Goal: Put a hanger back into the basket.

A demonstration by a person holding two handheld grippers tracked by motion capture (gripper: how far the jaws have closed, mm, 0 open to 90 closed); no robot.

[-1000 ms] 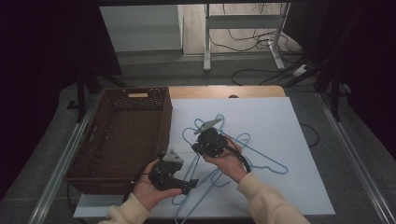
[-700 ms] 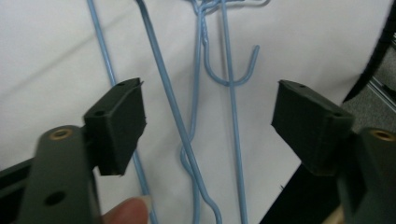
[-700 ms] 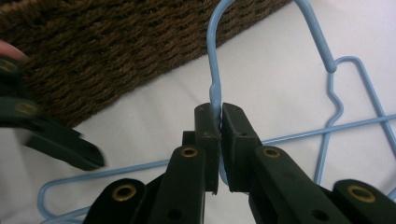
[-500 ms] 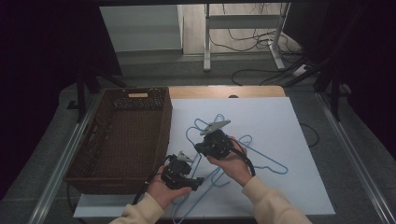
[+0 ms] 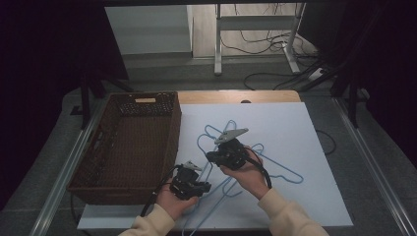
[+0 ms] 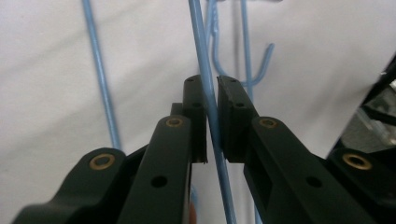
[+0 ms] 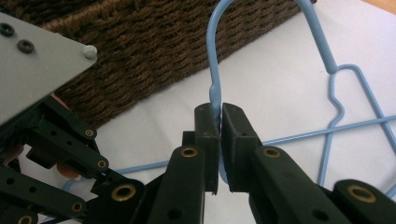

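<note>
Near the bench's front edge, left gripper (image 5: 199, 186) just closing on a blue wire hanger (image 6: 212, 116) bar, wire between the pads — likely to steady it. Farther in, right gripper (image 5: 222, 156) clamped on another hanger's hook (image 7: 219, 56), probably to untangle. Beyond — tangled hangers (image 5: 275, 169) mid-bench; wicker basket (image 5: 128, 142) along the left edge.
</note>
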